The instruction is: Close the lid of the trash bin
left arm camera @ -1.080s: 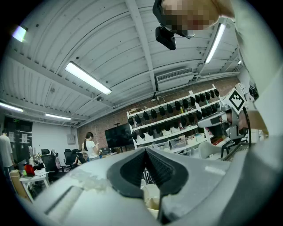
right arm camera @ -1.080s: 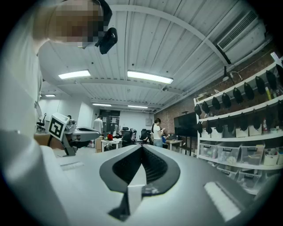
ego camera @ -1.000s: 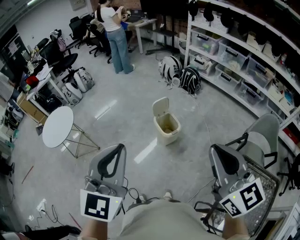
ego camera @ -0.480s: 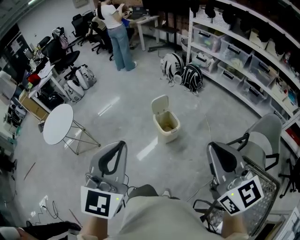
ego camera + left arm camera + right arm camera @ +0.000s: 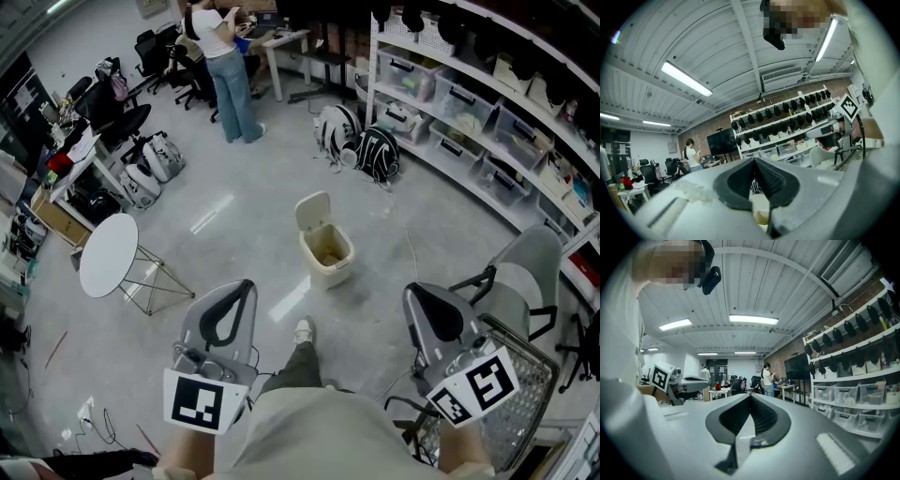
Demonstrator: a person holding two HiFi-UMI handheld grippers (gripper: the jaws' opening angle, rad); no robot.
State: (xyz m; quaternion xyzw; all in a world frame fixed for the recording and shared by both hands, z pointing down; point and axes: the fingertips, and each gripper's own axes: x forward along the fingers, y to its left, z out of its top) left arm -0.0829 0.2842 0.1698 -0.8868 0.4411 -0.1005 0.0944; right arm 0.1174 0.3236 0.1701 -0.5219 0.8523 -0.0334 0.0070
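Trash bin (image 5: 328, 251): one, mid-frame
Grippers: two, the left gripper (image 5: 244, 289) and right gripper (image 5: 412, 292), along the bottom of the frame
Round white table (image 5: 108, 255): one (left of centre)
Backpacks (image 5: 378, 152): two, side by side, upper centre
Grey chair (image 5: 525, 281): one, right edge
Standing person (image 5: 225, 66): one, top of the frame
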